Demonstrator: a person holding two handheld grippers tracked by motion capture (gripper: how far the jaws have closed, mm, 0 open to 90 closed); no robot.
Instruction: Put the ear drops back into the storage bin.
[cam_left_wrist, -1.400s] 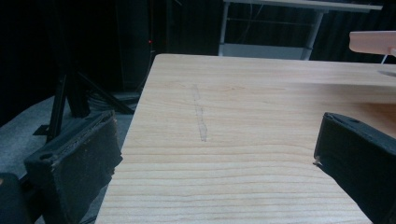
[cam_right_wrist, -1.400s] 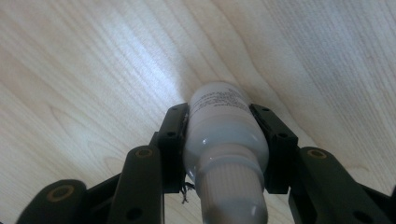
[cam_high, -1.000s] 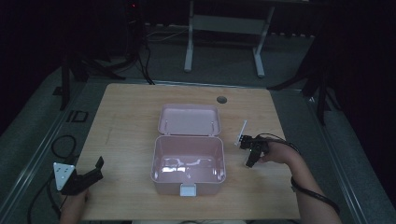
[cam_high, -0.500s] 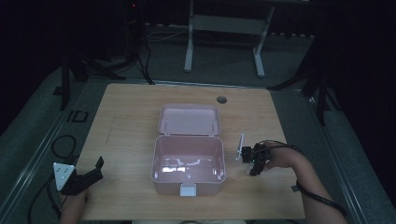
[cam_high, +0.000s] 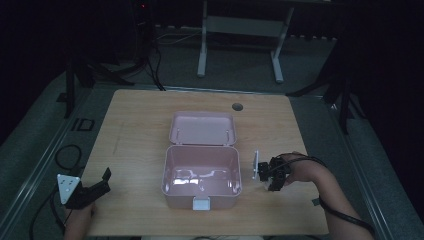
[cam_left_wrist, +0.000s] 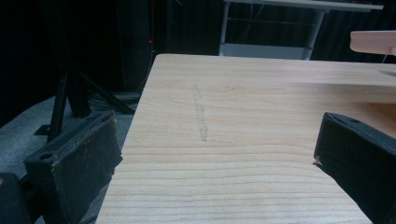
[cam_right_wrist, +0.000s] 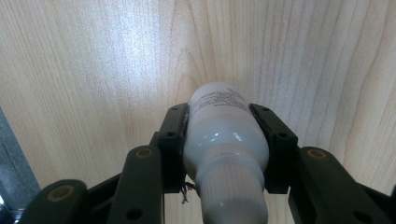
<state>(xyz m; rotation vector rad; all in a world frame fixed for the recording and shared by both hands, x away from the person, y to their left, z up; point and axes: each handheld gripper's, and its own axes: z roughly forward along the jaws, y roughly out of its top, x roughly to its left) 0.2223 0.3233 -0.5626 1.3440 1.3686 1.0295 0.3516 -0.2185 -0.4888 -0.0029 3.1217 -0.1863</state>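
A pink plastic box (cam_high: 202, 176) stands open at the middle of the wooden table (cam_high: 140, 130), its lid (cam_high: 202, 128) laid back flat behind it. My right gripper (cam_high: 270, 176) hovers just right of the box, held by a hand. In the right gripper view its jaws (cam_right_wrist: 226, 126) are shut on a white bottle (cam_right_wrist: 224, 140), whose ribbed cap points back toward the camera, with the wood below. My left gripper (cam_high: 95, 189) rests at the table's front left corner. Its jaws (cam_left_wrist: 217, 140) stand wide open with nothing between them.
A round cable hole (cam_high: 237, 106) sits near the table's far edge. A pale desk frame (cam_high: 240, 30) stands on the floor beyond. Cables (cam_high: 65, 155) lie on the floor at the left. The pink lid's edge (cam_left_wrist: 373, 42) shows far right in the left gripper view.
My right gripper has carried the bottle toward the near edge of the table, staying beside the box. The left gripper has not moved.
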